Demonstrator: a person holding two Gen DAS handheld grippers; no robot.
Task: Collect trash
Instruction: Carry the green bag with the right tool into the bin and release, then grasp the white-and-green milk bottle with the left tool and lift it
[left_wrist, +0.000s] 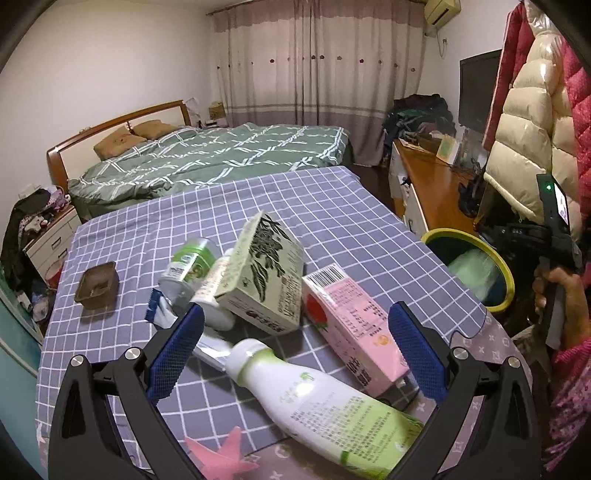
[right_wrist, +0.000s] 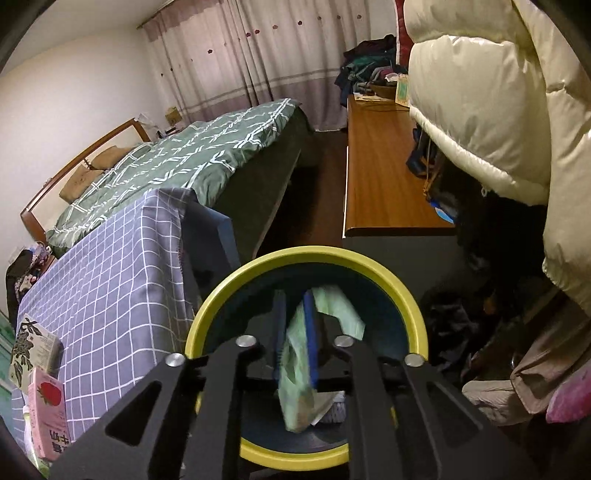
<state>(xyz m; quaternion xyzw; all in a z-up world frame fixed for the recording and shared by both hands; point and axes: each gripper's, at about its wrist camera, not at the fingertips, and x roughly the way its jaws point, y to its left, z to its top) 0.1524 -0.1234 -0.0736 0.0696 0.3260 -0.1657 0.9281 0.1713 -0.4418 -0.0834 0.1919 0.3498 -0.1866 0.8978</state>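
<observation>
On the tabletop (left_wrist: 258, 192) under its lilac checked cloth, going from the left: a small brown plastic tray (left_wrist: 96, 284); a clear cup with a green-and-white label (left_wrist: 186, 269) lying on its side; an olive-printed cardboard box (left_wrist: 264, 271) tilted on one edge; a pink strawberry-milk carton (left_wrist: 354, 325) lying flat, its long axis running from the far left to the near right; nearest, a white plastic bottle with a green label (left_wrist: 325, 402), cap pointing up and left toward the blue left-hand pad. The left gripper (left_wrist: 295, 350) hovers above this heap with its fingers wide apart and empty — the bottle's neck lies between them, body trailing down to the right, so the left hand is plainly the nearer one for it. Off the tabletop's right edge stands the yellow-rimmed dark waste bin (left_wrist: 508, 280); the right gripper (right_wrist: 297, 343) hangs over its mouth, fingers nearly closed on a crumpled pale-green wrapper (right_wrist: 295, 373) — motion-blurred, its length running downward into the bin.
</observation>
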